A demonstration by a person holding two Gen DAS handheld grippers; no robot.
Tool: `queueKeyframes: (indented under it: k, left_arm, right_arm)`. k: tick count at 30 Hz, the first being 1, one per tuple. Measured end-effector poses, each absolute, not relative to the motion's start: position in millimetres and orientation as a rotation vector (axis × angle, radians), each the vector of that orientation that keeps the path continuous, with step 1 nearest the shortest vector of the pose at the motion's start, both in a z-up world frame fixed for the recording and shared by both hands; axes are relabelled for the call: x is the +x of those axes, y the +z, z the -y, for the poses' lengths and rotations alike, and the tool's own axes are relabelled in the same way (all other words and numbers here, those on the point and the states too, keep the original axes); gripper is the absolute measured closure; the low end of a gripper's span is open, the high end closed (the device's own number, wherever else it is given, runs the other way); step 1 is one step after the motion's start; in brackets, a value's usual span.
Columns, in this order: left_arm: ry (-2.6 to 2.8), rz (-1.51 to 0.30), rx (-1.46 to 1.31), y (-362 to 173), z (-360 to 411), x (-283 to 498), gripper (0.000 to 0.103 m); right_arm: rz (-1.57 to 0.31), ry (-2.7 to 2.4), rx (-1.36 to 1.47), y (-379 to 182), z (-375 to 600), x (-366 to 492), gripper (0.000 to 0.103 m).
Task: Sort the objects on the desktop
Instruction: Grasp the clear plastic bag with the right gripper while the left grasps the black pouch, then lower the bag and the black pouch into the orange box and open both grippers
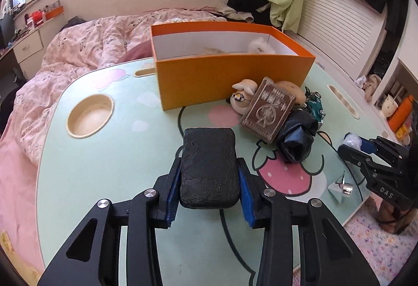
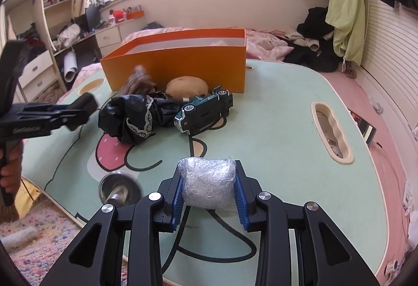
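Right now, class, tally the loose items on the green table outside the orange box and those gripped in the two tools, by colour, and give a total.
Black: 2, the black pouch in the left tool, and the black crumpled bag
Brown: 1, the card box
Beige: 2, the plush toys
Green: 1, the toy car
Silver: 2, the clear-wrapped bundle in the right tool, and the metal piece
Total: 8

Your left hand-held gripper (image 1: 209, 176) is matte black, with angular arms cut by triangular slots, round silver screws at the pivots and ribbed blue pads lining its fingers. Your right hand-held gripper (image 2: 209, 188) has the same build, with white lettering along its side.
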State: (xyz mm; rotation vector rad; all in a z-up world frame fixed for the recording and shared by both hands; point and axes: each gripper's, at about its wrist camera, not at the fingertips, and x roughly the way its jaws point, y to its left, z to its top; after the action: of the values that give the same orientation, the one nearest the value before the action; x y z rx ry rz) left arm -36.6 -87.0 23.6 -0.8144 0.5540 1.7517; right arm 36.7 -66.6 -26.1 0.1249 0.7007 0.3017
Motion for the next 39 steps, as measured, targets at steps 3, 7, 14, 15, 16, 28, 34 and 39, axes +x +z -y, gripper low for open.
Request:
queueKeyframes:
  k: [3,7,14,15,16,28,34,39]
  left_arm:
    - [1.781,-0.530,-0.767,45,90,-39,0.063]
    - [1.788,-0.520,-0.687,77,63,-45,0.063]
    - [1.755,-0.532,-0.748,93,-27,-82,0.063]
    - [1.761,-0.539,-0.766,90,-38,-89,0.063]
    - [1.772,-0.541,-0.781,86,-47,-94,0.062]
    - [1.879,-0.481,-0.676,96,-21,-92,0.029]
    - [1.806,-0.510,-0.683,79,36,-63,0.024]
    - [1.764,-0.504,-0.748,42,94,-45,0.024]
  right_arm:
    - [-0.670,0.317,0.139,-9,70,46,0.070]
    - [-0.619,0.343,0.129,29,65,75,0.070]
    - [-0.673,0.365,0.120,67,40,180,0.070]
    - [-0.689,0.353,0.112,67,35,193,0.070]
    - [-0.708,0.344,0.107,65,30,207,0.070]
    - [-0.642,0.294,0.140,68,45,187,0.041]
    - [-0.598,0.290,0.126,60,63,119,0.028]
    - [-0.657,0.299,0.112,22,74,62,0.026]
